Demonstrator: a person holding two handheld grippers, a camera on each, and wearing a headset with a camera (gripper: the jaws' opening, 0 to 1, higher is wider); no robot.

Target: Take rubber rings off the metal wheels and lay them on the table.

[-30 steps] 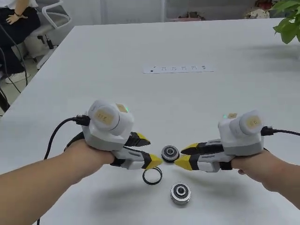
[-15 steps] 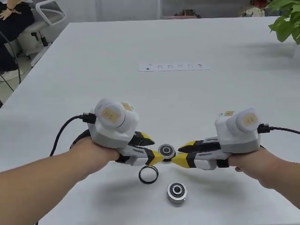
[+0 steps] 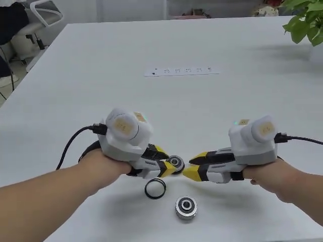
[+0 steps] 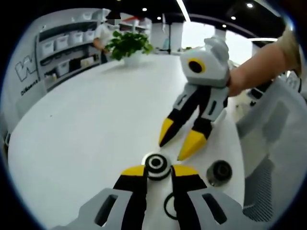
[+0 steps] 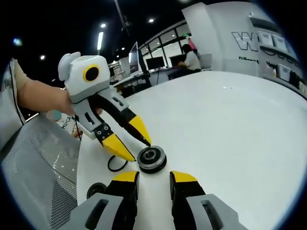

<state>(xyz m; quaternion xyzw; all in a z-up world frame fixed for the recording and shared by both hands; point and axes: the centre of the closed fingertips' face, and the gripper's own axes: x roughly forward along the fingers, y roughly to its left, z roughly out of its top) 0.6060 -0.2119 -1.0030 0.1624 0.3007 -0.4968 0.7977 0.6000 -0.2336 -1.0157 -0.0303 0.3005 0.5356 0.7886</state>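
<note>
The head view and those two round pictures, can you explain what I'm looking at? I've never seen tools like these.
A person at a white table holds a two-jaw gripper with yellow tips in each hand. The wide picture comes from a camera on the person's head; each round one from a camera on a gripper, looking along its jaws. The left gripper pinches a small metal wheel that seems to wear its dark rubber ring. The right gripper is open, its tips just short of that wheel. On the table lie a loose black ring and a second wheel with a bare silvery rim.
</note>
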